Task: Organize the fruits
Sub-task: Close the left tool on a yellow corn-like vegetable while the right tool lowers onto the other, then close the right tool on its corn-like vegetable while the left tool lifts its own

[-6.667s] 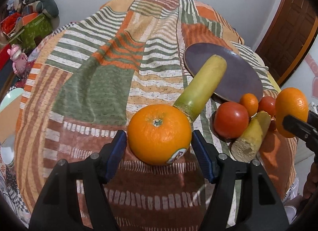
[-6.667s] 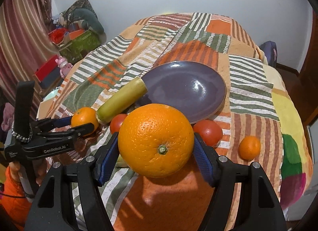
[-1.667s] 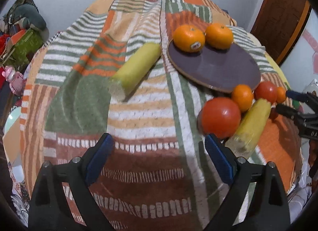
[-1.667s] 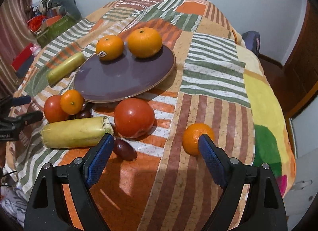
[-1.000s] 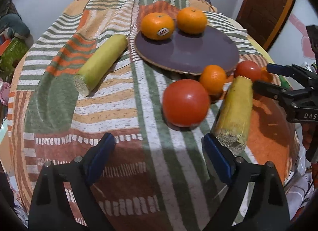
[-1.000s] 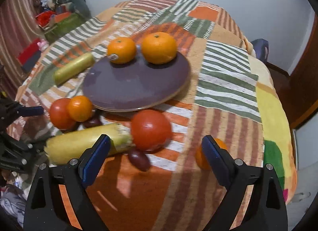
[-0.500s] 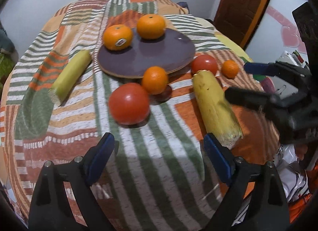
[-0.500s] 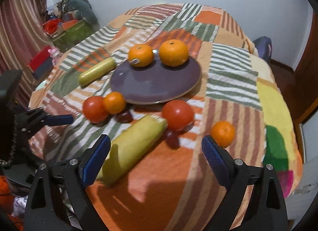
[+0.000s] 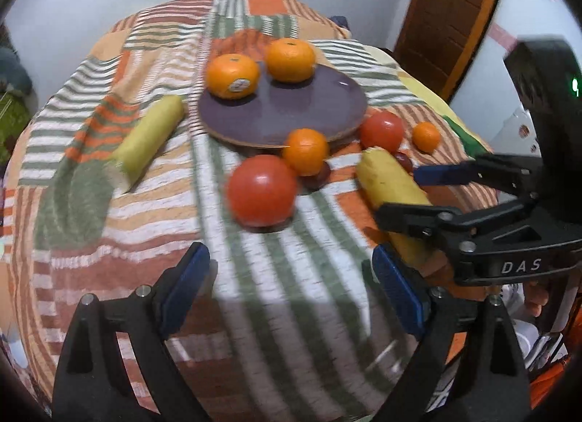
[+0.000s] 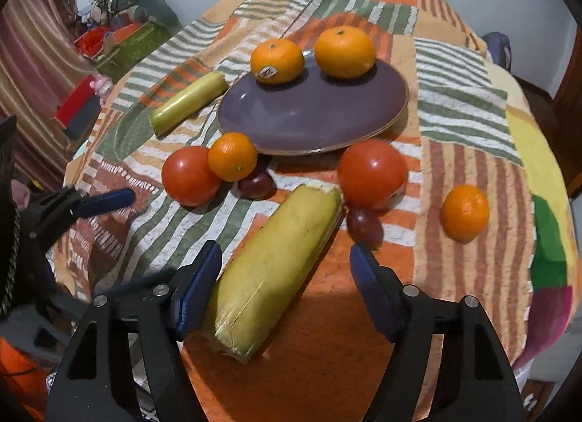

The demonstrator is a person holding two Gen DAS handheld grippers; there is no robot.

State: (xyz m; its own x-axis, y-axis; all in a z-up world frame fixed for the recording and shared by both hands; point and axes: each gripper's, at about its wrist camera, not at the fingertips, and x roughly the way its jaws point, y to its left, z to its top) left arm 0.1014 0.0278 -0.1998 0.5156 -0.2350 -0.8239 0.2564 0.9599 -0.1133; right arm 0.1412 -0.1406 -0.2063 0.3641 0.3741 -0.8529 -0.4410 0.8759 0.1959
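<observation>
oranges (image 10: 277, 60) sit at the plate's (image 10: 313, 113) far rim. right gripper (image 10: 285, 289) fingers spread wide around the near yellow vegetable (image 10: 276, 265). left gripper (image 9: 291, 287) fingers wide, holding nothing.

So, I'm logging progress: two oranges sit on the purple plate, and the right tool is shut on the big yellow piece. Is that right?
Not quite. The two oranges do sit on the purple plate, but the right tool is open: in the right wrist view its jaws stand apart around the near end of the big yellow piece, not shut on it.
</observation>
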